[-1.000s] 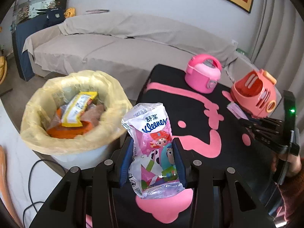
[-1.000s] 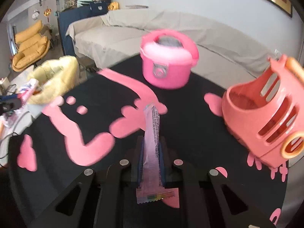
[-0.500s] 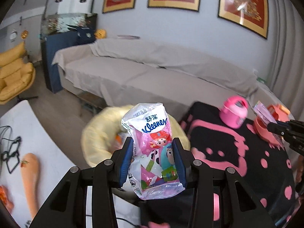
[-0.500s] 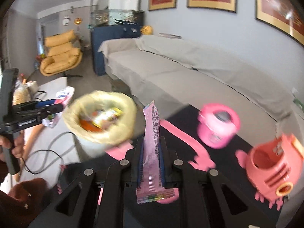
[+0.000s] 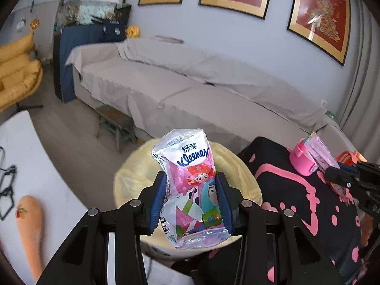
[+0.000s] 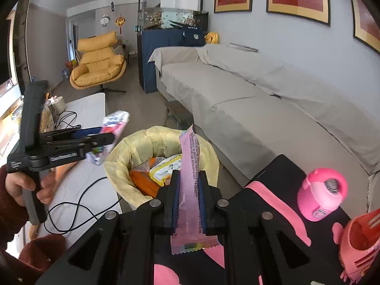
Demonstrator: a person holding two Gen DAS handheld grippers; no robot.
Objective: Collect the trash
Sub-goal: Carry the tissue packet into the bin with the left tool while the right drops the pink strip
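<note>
My left gripper [image 5: 191,190] is shut on a Kleenex tissue pack [image 5: 192,185] with cartoon print, held up in front of the yellow-lined trash bin [image 5: 133,173]. It shows from the side in the right wrist view [image 6: 104,140], left of the bin [image 6: 118,156]. My right gripper [image 6: 188,190] is shut on a thin pink wrapper [image 6: 190,178], held upright just this side of the bin, which holds orange and yellow packets [image 6: 163,167]. The right gripper and its wrapper [image 5: 320,152] show at the right of the left wrist view.
A black table with pink pattern [image 6: 273,190] carries a pink toy rice cooker [image 6: 321,193] and a coral toy toaster [image 6: 361,237]. A grey covered sofa [image 5: 190,90] stands behind the bin. A white low table [image 5: 28,166] with cables lies left.
Both grippers have risen and swung left toward the bin, each keeping its item. The bin now sits right behind both held items.
</note>
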